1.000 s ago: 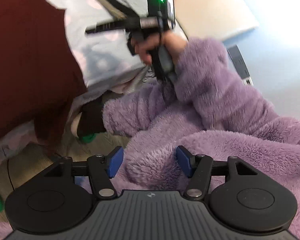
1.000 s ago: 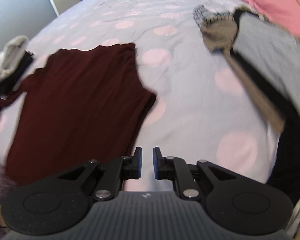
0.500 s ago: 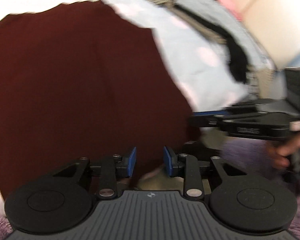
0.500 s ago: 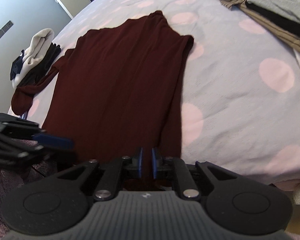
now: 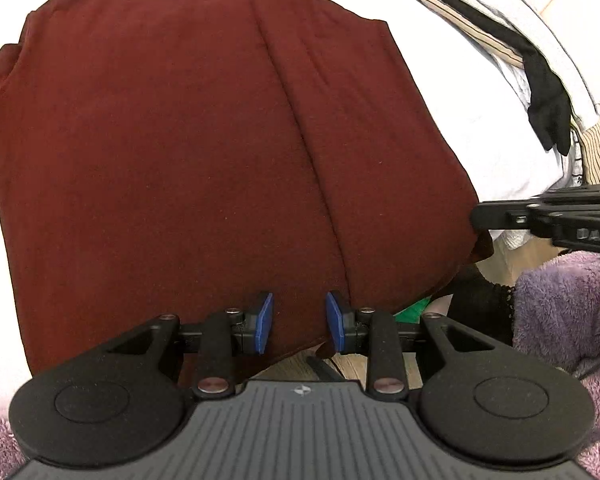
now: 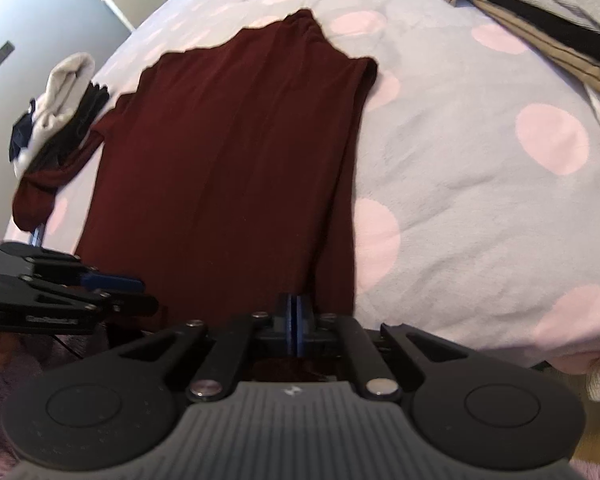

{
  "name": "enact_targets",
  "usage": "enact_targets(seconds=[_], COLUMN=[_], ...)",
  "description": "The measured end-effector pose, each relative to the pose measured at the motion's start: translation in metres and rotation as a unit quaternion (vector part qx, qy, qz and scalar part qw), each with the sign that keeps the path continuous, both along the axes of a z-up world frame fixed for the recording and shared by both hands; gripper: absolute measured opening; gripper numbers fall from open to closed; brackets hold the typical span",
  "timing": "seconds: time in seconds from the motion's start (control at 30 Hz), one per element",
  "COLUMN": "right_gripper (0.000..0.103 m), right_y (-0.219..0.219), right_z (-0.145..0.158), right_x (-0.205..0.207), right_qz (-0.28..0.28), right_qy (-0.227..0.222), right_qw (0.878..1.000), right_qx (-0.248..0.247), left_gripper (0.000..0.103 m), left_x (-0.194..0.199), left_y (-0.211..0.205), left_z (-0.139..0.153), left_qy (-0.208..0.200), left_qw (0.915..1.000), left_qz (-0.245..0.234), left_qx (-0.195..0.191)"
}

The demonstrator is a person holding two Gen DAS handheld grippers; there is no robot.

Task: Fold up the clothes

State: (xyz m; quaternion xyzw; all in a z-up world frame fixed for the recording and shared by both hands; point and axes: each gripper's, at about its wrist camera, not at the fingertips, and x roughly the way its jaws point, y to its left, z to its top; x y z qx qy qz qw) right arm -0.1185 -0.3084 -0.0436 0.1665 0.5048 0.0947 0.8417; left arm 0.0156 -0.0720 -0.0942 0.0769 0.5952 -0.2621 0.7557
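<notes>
A maroon long-sleeved shirt (image 5: 220,160) lies flat on the dotted bedspread, its hem hanging over the near edge of the bed. My left gripper (image 5: 299,322) points down at the middle of that hem. Its blue pads stand apart with hem cloth in the gap, and they do not press on it. My right gripper (image 6: 294,320) is shut on the shirt's (image 6: 240,160) near right hem corner, with maroon cloth showing below the closed pads. In the left wrist view, the right gripper (image 5: 478,220) meets that corner. The left gripper (image 6: 140,294) shows at the left edge of the right wrist view.
A pile of striped, grey and black clothes (image 6: 540,20) lies at the far right of the bedspread (image 6: 480,160). A white and black bundle (image 6: 60,100) sits at the bed's left edge by the shirt's sleeve. A purple fleece sleeve (image 5: 560,300) and floor lie below the bed edge.
My left gripper swung from the purple fleece down to the shirt's hem, and its jaws narrowed. My right gripper came in to the hem's right corner and shut on it.
</notes>
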Motion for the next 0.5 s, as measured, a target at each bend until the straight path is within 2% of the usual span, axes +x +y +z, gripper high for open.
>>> enact_targets(seconds=[0.17,0.33,0.5], right_gripper=[0.003,0.005,0.013], right_y=[-0.016,-0.019,-0.023], right_z=[0.007,-0.006,-0.008], right_x=[-0.004,0.0,-0.01], right_qz=[-0.038,-0.038,-0.037], right_qy=[0.01,0.032,0.047], right_qw=[0.999,0.999,0.998], right_qx=[-0.009,0.005,0.02], left_gripper=[0.027,0.027,0.027], left_x=[0.0,-0.003,-0.013], left_y=[-0.006,-0.006,-0.006], left_z=[-0.003,-0.001,0.011], left_qy=[0.0,-0.004,-0.003], left_qw=[1.0,1.0,0.9985], left_qz=[-0.001,0.0,-0.017], left_qx=[0.003,-0.001,-0.053])
